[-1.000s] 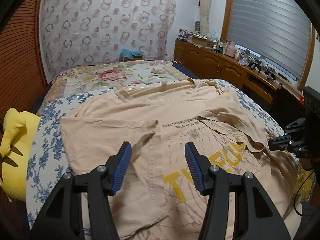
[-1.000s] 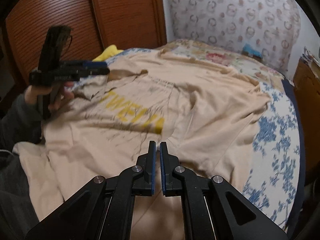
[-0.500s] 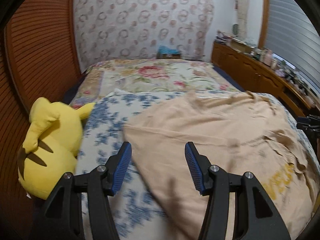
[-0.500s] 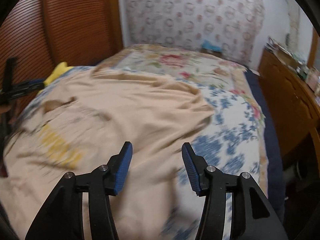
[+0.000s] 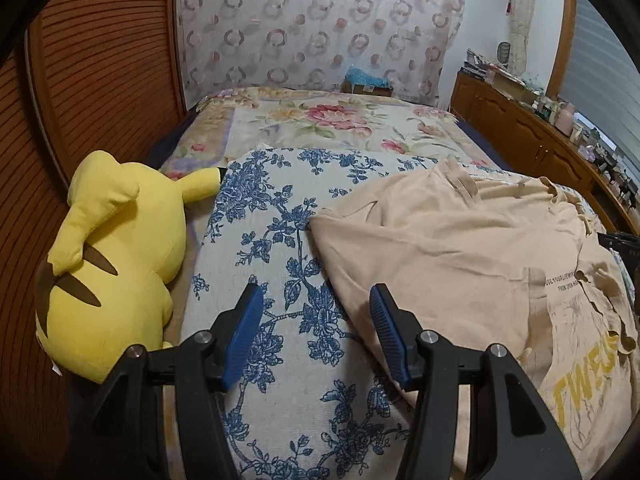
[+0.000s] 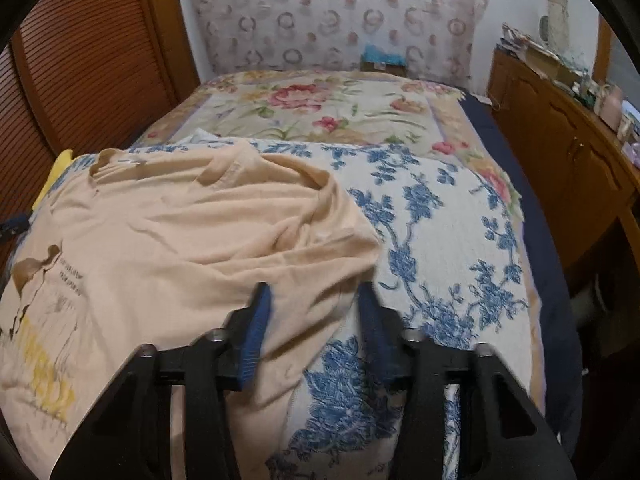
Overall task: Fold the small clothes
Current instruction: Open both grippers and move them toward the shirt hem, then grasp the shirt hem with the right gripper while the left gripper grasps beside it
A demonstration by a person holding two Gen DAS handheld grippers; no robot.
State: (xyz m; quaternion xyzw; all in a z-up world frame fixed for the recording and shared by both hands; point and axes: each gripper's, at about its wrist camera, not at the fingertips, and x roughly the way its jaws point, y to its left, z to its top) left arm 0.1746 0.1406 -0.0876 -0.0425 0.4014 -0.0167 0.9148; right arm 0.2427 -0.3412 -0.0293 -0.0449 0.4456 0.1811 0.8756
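Observation:
A beige T-shirt (image 5: 440, 248) with yellow lettering lies spread and wrinkled on the blue-floral bed cover (image 5: 280, 216). My left gripper (image 5: 316, 332) is open and hovers over the cover at the shirt's left edge. Its right finger (image 5: 384, 332) is over the hem, and no cloth is between the pads. In the right wrist view the shirt (image 6: 180, 240) fills the left half. My right gripper (image 6: 314, 320) is over the shirt's right edge with its jaws closing. The hem lies between the fingers, and the pads are still apart from it.
A big yellow plush toy (image 5: 112, 248) lies at the bed's left side by the slatted wooden wall (image 5: 100, 80). A pink-floral blanket (image 6: 328, 112) covers the bed's far end. A cluttered wooden dresser (image 6: 560, 140) runs along the right side.
Both grippers swung outward from the shirt's middle to its side edges. The right gripper went from shut to wide open and is now narrower. The left gripper kept the same opening.

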